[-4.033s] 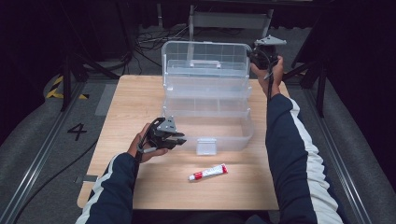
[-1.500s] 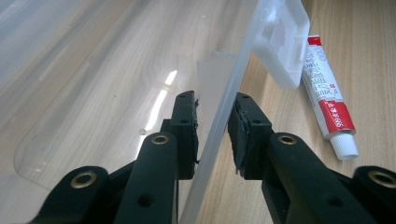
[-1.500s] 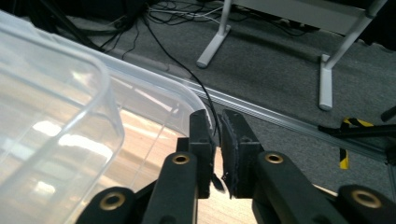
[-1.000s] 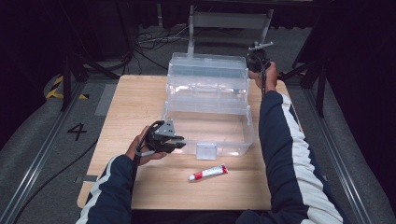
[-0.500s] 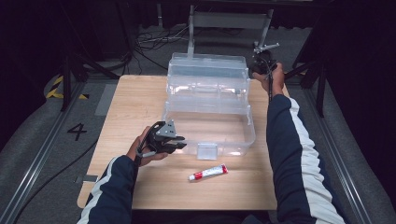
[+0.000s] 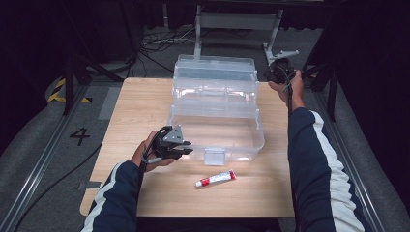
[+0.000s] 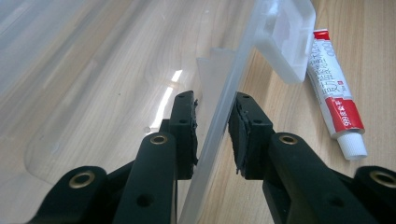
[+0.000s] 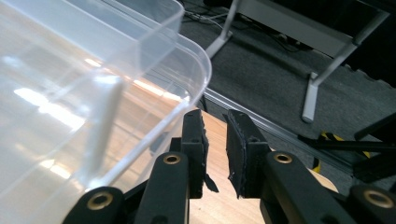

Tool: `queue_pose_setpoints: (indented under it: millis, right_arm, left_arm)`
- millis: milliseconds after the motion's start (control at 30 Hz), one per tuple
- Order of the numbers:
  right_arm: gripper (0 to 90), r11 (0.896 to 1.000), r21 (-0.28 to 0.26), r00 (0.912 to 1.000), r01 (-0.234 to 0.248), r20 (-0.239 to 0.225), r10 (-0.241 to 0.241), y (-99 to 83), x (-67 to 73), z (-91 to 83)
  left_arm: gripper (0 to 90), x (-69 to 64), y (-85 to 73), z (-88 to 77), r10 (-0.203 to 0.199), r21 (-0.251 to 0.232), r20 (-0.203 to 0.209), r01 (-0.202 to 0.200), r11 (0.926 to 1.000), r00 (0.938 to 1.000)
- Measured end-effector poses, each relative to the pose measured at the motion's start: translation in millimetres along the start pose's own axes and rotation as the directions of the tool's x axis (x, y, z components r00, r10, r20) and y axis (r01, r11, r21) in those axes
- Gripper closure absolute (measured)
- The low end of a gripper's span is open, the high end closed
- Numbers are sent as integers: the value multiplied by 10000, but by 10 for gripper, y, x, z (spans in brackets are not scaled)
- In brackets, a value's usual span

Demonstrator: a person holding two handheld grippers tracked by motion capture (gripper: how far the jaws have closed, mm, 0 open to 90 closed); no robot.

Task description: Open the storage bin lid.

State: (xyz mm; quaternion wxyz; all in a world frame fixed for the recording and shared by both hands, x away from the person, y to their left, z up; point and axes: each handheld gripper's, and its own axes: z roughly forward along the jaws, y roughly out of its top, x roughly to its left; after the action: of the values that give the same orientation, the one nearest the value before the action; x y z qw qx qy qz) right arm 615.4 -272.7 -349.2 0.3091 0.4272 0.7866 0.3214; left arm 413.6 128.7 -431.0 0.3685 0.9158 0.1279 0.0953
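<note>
Now R gripper [image 6: 279, 72] off lid rim, jaws slightly apart, empty, just beside far right corner of clear storage box [image 6: 217, 116]. Lid lowered vs 4 s ago. L gripper [image 7: 212, 126] clamps front wall. Toothpaste tube [image 6: 215, 178] near latch [image 6: 215, 155], on table [image 6: 135, 111]. Lid release likely done.

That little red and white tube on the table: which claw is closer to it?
Left. The left claw is at the clear box's near wall, a short way from the tube. The right claw is up at the box's far right corner.
</note>
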Motion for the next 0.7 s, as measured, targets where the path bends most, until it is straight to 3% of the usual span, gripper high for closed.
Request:
queue_pose_setpoints:
  millis: [700]
  right_arm:
    - [751,9940,-926,9962,583,-587,-639,-81,145,-536]
  left_arm:
    - [714,-11,-1,1,14,33,-90,-13,10000,10000]
